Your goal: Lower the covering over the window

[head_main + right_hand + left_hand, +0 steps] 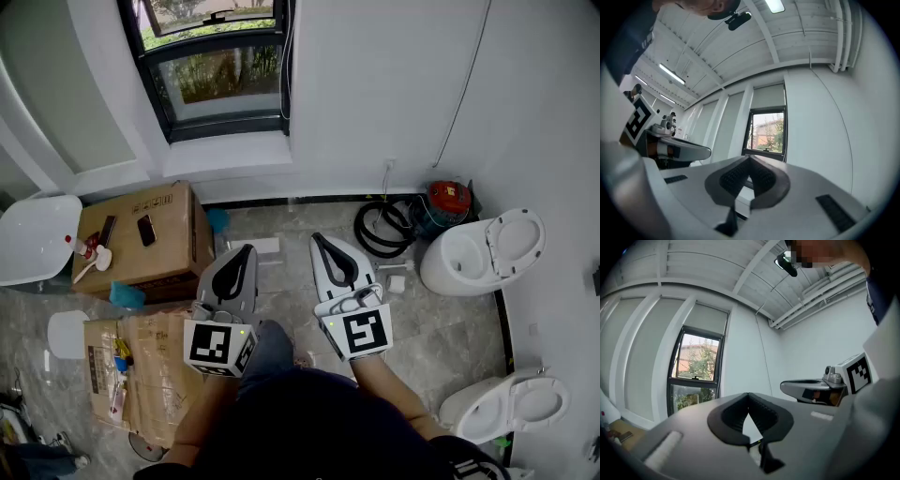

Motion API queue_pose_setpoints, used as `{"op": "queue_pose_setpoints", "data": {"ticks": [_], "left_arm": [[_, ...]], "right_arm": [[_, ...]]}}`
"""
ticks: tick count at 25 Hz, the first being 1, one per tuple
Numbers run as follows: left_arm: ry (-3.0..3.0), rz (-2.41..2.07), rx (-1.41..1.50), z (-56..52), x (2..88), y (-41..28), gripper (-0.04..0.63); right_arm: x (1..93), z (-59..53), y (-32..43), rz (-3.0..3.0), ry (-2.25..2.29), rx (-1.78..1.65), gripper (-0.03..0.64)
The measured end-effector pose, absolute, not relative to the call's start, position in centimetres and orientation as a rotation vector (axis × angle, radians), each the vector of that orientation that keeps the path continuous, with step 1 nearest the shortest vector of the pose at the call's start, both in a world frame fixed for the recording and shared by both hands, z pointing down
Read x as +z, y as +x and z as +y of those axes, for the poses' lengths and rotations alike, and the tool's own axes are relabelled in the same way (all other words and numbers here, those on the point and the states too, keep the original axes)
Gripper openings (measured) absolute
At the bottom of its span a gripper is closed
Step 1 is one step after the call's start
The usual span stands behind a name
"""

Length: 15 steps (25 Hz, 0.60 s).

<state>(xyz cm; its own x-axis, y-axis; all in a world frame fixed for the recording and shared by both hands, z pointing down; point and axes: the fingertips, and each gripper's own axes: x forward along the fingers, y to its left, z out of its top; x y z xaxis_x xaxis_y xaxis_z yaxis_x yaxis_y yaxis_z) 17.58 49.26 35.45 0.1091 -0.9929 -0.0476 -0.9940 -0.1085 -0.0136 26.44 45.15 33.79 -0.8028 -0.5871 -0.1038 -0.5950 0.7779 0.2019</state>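
Left tongs [242, 255] and right tongs [323, 246], grey with two jaws each, were shut tight. Held nothing. Both pointed at wall.
Brown cardboard box [141, 239] sat on floor, off to left.
Black-framed window [220, 70] was ahead, well apart from tongs.
Pale grey roller blind [769, 97] was still rolled up high above glass.
Thin dark line [285, 66] by window's right edge, maybe pull cord.
Good way, likely: step close, open one pair, pinch cord, pull slow and straight.

Left gripper [748, 397], right gripper [750, 159]: smooth matt grey plastic, black ribbed lining inside the jaws. Cardboard box [141, 258]: brown, matt. Floor [450, 328]: grey stone-look tiles, slight sheen. Toilet [469, 258]: glossy white ceramic. Window [220, 80]: clear glass, dark frame. Blind [708, 317]: pale, matt, cloth-like.
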Motion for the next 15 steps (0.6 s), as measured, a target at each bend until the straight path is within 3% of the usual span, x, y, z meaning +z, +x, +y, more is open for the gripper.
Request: {"op": "queue_pose_setpoints", "data": {"ticks": [15], "left_arm": [[-2.379,2.056,0.062,34.0,38.4,5.3,0.011]], "right_arm": [[35.6,30.5,13.2,2.999,-0.936,0.403,0.014]]}}
